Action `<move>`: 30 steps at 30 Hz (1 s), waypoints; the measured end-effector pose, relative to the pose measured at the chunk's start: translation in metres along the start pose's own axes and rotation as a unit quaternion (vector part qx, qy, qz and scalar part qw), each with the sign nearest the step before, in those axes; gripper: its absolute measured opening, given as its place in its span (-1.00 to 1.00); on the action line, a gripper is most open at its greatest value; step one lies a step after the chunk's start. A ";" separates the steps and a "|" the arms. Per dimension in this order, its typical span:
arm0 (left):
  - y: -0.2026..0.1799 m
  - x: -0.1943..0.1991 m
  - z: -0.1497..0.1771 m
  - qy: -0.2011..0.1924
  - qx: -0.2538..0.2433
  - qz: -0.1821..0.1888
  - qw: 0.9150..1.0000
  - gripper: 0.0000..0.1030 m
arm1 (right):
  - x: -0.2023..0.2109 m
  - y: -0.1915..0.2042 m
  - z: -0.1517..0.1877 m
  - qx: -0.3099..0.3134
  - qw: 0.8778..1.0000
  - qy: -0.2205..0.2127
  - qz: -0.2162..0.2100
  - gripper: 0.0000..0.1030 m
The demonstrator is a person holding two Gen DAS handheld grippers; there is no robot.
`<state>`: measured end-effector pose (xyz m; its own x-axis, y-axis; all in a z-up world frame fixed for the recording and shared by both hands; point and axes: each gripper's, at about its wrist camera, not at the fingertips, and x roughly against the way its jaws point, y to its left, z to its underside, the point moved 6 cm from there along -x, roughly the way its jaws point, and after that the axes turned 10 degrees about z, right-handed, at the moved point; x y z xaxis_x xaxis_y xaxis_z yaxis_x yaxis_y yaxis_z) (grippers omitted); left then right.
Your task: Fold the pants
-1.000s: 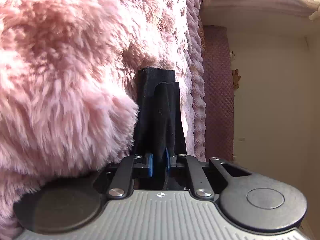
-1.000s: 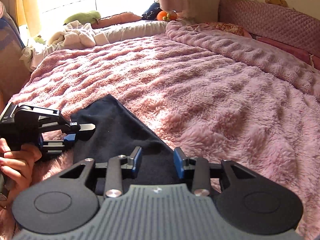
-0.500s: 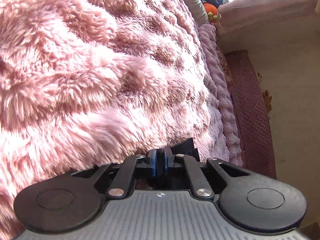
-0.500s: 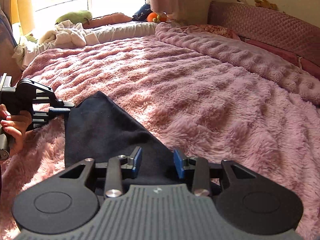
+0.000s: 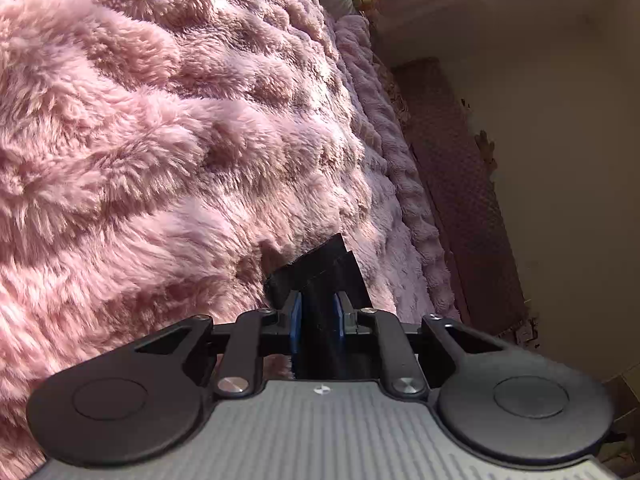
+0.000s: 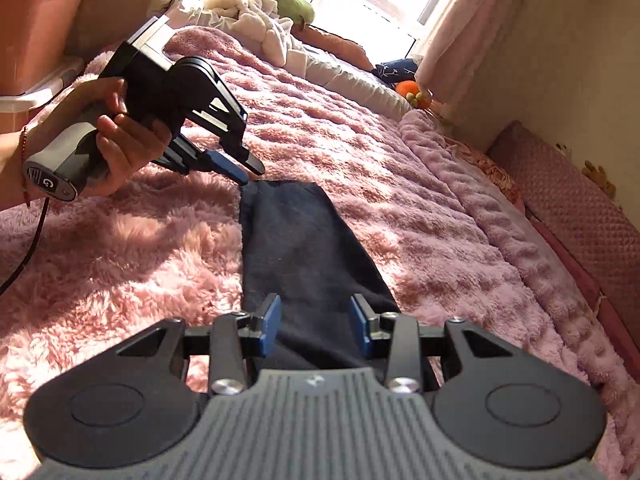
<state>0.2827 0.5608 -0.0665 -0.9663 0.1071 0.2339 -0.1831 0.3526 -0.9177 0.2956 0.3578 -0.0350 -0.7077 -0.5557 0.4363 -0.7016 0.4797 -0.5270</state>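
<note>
1. Left hand-held gripper (image 5: 316, 320): jaws opening, dark fabric between the blue pads; it pinches the far corner of the pants (image 6: 304, 248), apparently to keep that end taut.
2. Right hand-held gripper (image 6: 314, 322): jaws moderately wide, bunched near end between the pads; grip uncertain.
3. Pants lie as a narrow strip on the pink fuzzy blanket (image 6: 140, 264) of the bed, stretched between both grippers, likely for a straight fold.

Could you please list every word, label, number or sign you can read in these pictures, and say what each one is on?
"G": a white letter in a ring on the butt of the left gripper's handle.
Small white marking beside it on the same handle: too blurred to read.
Small white mark at the front edge of each wrist camera's ribbed housing: no readable text.
</note>
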 end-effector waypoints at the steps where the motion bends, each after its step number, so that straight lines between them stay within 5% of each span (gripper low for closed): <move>1: 0.001 -0.004 0.001 0.005 0.000 0.006 1.000 -0.64 | -0.009 0.014 -0.009 0.016 1.000 -0.008 0.002 -0.34; 8: 0.008 -0.004 0.010 0.018 0.006 -0.003 1.000 -0.63 | -0.070 0.068 -0.018 0.132 0.990 0.028 0.035 -0.40; 10: 0.010 -0.005 0.008 0.024 0.007 0.005 1.000 -0.62 | -0.076 0.061 -0.018 0.097 0.994 0.039 0.029 -0.86; 11: 0.010 -0.005 0.008 0.026 0.008 0.007 1.000 -0.62 | -0.076 0.056 -0.018 0.072 0.996 0.043 0.021 -0.89; 14: 0.010 -0.003 0.008 0.027 0.013 0.019 0.999 -0.62 | -0.076 0.037 -0.019 0.002 0.999 0.045 0.008 -0.86; 17: 0.008 -0.004 0.007 0.030 0.010 0.029 0.999 -0.55 | -0.083 0.016 -0.014 -0.077 0.994 0.074 -0.024 -0.52; 25: 0.007 -0.013 0.009 0.046 -0.021 0.001 0.999 -0.54 | -0.075 0.002 -0.009 -0.126 0.984 0.086 -0.093 -0.57; 30: 0.004 -0.013 0.011 0.051 -0.029 0.010 0.998 -0.54 | -0.075 -0.014 -0.005 -0.187 0.974 0.090 -0.095 -0.62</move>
<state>0.2924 0.5503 -0.0763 -0.9460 0.2073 0.2494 -0.1500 0.4019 -0.9033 0.3587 0.3959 -0.0569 -0.5415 -0.5476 0.6379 -0.7792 0.6118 -0.1363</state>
